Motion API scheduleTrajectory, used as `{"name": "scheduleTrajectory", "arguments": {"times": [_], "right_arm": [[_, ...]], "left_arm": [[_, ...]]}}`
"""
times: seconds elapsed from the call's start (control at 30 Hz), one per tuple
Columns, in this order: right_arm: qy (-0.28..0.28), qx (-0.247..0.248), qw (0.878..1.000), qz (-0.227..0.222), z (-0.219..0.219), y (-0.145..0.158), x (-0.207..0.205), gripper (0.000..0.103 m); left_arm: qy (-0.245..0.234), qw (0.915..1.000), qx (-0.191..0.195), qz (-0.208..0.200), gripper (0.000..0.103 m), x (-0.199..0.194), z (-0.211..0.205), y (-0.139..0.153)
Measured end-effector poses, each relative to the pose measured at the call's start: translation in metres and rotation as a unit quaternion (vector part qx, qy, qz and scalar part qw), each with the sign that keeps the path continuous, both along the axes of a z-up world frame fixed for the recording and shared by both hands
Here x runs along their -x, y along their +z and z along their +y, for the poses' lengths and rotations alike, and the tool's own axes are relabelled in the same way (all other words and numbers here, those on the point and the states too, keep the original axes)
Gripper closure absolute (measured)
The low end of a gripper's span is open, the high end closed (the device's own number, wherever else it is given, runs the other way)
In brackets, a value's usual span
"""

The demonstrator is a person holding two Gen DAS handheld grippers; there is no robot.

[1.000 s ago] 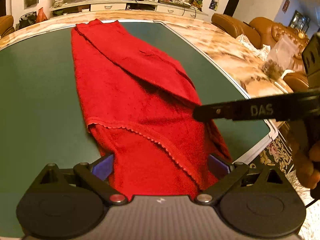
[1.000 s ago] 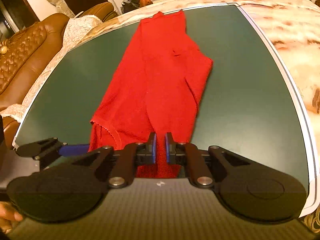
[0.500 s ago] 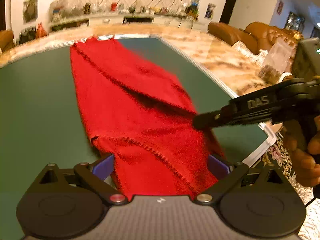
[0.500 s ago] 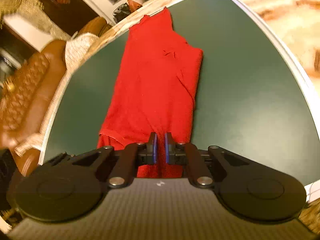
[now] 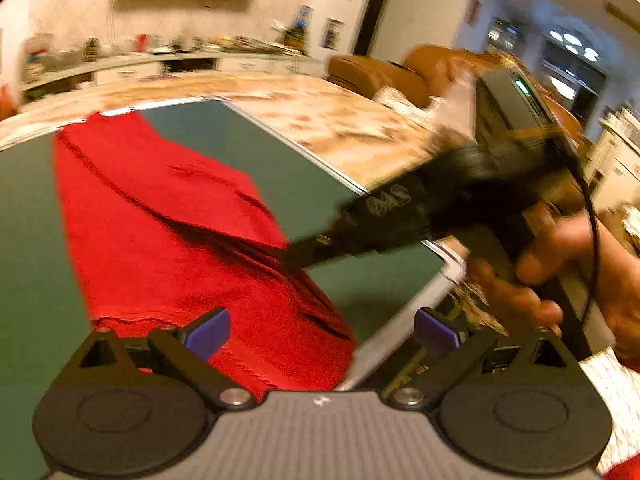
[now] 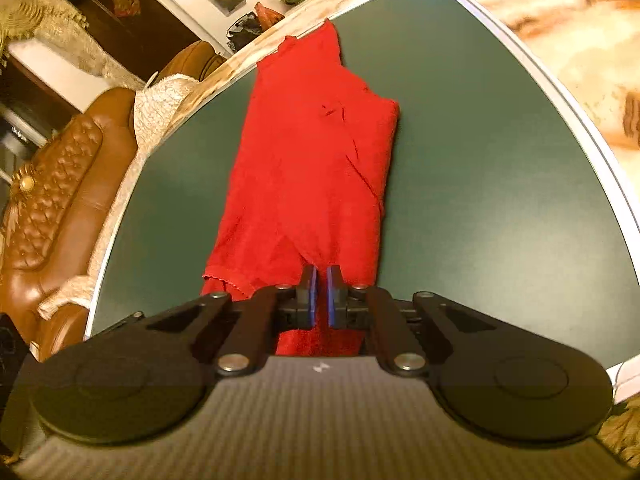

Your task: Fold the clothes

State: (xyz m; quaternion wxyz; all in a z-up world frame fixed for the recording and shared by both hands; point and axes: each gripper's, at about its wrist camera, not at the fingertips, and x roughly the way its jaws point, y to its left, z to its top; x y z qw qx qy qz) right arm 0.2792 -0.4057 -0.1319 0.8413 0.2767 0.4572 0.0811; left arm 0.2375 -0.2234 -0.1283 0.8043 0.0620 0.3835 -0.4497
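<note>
A red garment (image 5: pixel 168 216) lies lengthwise on the dark green table (image 5: pixel 24 240), with one side folded over along its length. My left gripper (image 5: pixel 320 330) is open and empty above the garment's near end. My right gripper (image 6: pixel 319 280) is shut on the red garment (image 6: pixel 312 168) at its near hem and lifts that edge off the table (image 6: pixel 500 184). In the left wrist view the right gripper (image 5: pixel 292 258) reaches in from the right, its tip at the garment's folded edge.
The table's pale rim (image 6: pixel 592 140) runs along the right. A marble floor (image 5: pixel 340 120) lies beyond it. A brown leather sofa (image 6: pixel 52 200) stands at the left of the table, another (image 5: pixel 380 76) at the far right. A low cabinet (image 5: pixel 140 64) lines the back wall.
My right gripper has lifted and carried the near hem up and forward, still shut on it. My left gripper has risen and swung to the right, still open.
</note>
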Motion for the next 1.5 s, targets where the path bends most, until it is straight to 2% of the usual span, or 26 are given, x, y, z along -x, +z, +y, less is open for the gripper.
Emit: {"name": "scheduleTrajectory", "arguments": {"times": [0.1, 0.23, 0.37, 0.47, 0.53, 0.6, 0.67, 0.77, 0.9, 0.97, 1.07, 1.3, 1.4, 1.43, 1.5], "right_arm": [[0.027, 0.048, 0.998, -0.004, 0.013, 0.005, -0.002, 0.094], [0.074, 0.120, 0.990, -0.023, 0.037, 0.012, -0.001, 0.081], [0.112, 0.200, 0.973, -0.033, 0.060, 0.014, -0.001, 0.080], [0.125, 0.233, 0.964, -0.036, 0.069, 0.013, -0.001, 0.082], [0.124, 0.236, 0.963, -0.038, 0.070, 0.013, 0.000, 0.093], [0.121, 0.242, 0.962, -0.042, 0.071, 0.015, 0.001, 0.096], [0.112, 0.236, 0.964, -0.046, 0.068, 0.018, 0.002, 0.096], [0.088, 0.182, 0.979, -0.035, 0.052, 0.021, 0.001, 0.096], [0.080, 0.138, 0.987, -0.033, 0.041, 0.025, 0.002, 0.096], [0.087, 0.136, 0.986, -0.039, 0.041, 0.028, 0.003, 0.096], [0.114, 0.145, 0.982, -0.042, 0.050, 0.030, 0.000, 0.096], [0.186, 0.226, 0.956, -0.008, 0.082, 0.015, -0.010, 0.096], [0.211, 0.257, 0.943, 0.010, 0.089, 0.021, -0.010, 0.089], [0.216, 0.259, 0.941, 0.018, 0.089, 0.024, -0.012, 0.084], [0.216, 0.243, 0.945, 0.021, 0.083, 0.035, -0.017, 0.078]], "left_arm": [[-0.042, 0.9991, 0.002, 0.012, 0.002, 0.002, -0.011, -0.006], [-0.073, 0.9972, -0.011, 0.017, 0.002, 0.003, -0.023, -0.018], [-0.089, 0.9955, -0.020, 0.025, 0.002, 0.002, -0.029, -0.029], [-0.091, 0.9951, -0.025, 0.028, 0.002, 0.001, -0.031, -0.034], [-0.090, 0.9951, -0.022, 0.033, 0.002, -0.002, -0.031, -0.036], [-0.088, 0.9952, -0.020, 0.039, 0.002, -0.006, -0.032, -0.038], [-0.089, 0.9951, -0.022, 0.038, 0.002, -0.007, -0.033, -0.039], [-0.090, 0.9950, -0.028, 0.031, 0.002, -0.006, -0.035, -0.040], [-0.090, 0.9950, -0.031, 0.030, 0.002, -0.009, -0.036, -0.041], [-0.091, 0.9949, -0.030, 0.031, 0.002, -0.010, -0.035, -0.042], [-0.092, 0.9948, -0.029, 0.033, 0.002, -0.012, -0.037, -0.041], [-0.093, 0.9945, -0.027, 0.039, 0.002, -0.018, -0.039, -0.041], [-0.091, 0.9949, -0.023, 0.038, 0.002, -0.021, -0.037, -0.040], [-0.088, 0.9953, -0.022, 0.034, 0.002, -0.022, -0.037, -0.039], [-0.077, 0.9967, -0.007, 0.024, 0.002, -0.023, -0.036, -0.030]]}}
